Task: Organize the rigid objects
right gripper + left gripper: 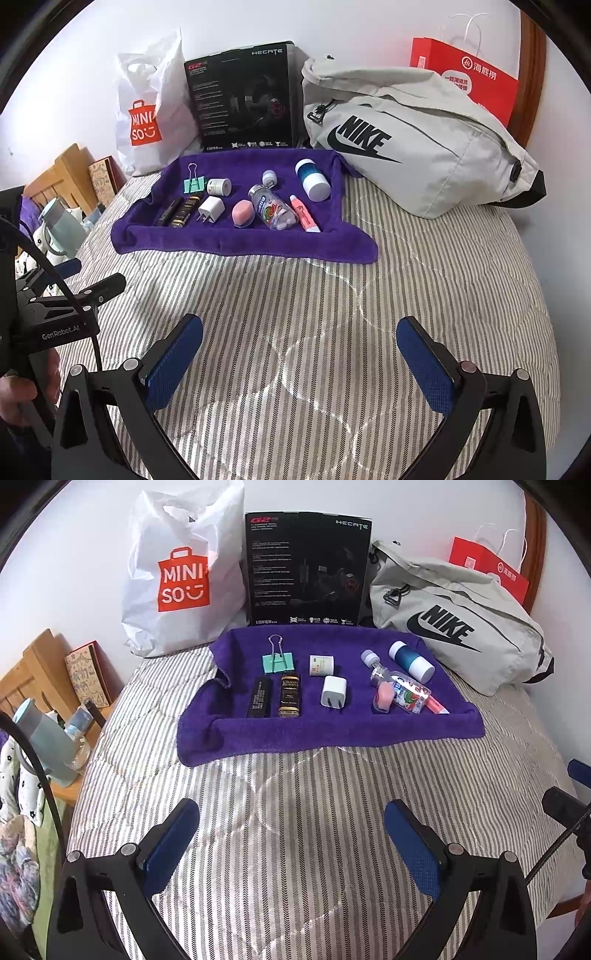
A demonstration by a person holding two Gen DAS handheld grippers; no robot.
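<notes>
Left gripper (pixel 291 843) and right gripper (pixel 299 363) both spread wide, blue-padded fingers (pixel 173 363) gripping nothing, hovering side by side above bedspread's near edge.

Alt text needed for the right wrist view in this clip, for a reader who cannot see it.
A purple towel on a striped bed holds small items: a green binder clip, a white charger, a clear bottle and a pink tube. The open right gripper hovers over bare quilt nearer the camera, a grey Nike bag behind.
</notes>
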